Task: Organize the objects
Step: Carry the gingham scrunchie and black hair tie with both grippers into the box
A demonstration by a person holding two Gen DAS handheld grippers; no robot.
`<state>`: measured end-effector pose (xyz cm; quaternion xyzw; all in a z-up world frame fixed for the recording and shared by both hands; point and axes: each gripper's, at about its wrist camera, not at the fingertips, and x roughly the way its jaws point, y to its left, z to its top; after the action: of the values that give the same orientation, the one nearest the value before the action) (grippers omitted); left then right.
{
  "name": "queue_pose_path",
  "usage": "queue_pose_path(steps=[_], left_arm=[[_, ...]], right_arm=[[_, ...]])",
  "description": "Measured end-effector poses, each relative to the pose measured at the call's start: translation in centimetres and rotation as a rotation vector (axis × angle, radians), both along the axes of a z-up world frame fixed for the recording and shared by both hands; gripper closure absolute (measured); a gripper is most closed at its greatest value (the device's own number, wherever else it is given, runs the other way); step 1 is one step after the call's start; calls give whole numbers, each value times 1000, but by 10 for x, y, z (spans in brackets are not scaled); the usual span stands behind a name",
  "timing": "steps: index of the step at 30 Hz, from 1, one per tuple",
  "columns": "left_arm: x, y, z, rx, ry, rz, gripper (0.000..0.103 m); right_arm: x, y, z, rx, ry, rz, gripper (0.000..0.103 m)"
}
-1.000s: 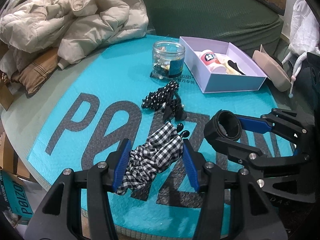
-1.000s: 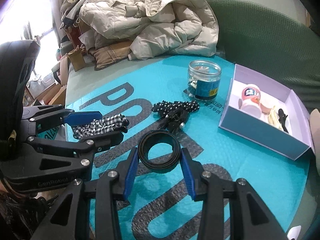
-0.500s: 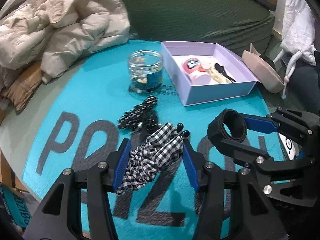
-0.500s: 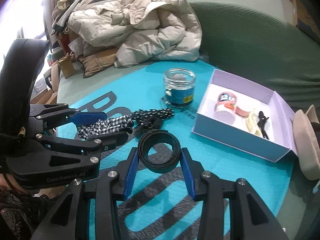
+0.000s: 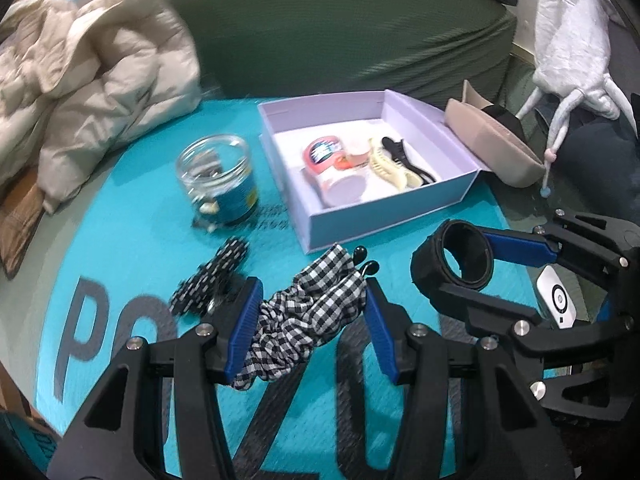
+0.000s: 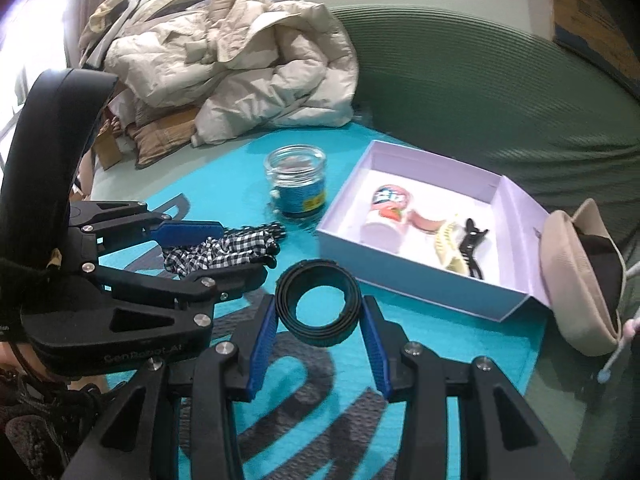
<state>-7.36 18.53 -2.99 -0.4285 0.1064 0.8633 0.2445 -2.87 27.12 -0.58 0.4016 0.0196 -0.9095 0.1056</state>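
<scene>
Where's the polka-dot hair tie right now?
The polka-dot hair tie lies on the teal mat, left of centre in the left wrist view, between the glass jar and the left gripper, just left of the checkered scrunchie it holds.

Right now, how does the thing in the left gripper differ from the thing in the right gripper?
The left gripper holds a checked scrunchie: soft, crumpled fabric in black and white. The right gripper holds a black band: plain, smooth and coiled into a neat ring with an open centre. The scrunchie bunches between the pads; the band keeps its round shape. Both are clamped near the lilac box.
</scene>
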Motion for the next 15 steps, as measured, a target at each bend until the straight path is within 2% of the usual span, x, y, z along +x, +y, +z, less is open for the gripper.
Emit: queue_pose_path(steps=[9,15], left_arm=[[-21,42,11,11,16,-57,53],[-31,63,16,-33,54,-88,53]], right_arm=[[-14,37,11,23,5,-47,60],[-29,55,16,19,9,-52,61]])
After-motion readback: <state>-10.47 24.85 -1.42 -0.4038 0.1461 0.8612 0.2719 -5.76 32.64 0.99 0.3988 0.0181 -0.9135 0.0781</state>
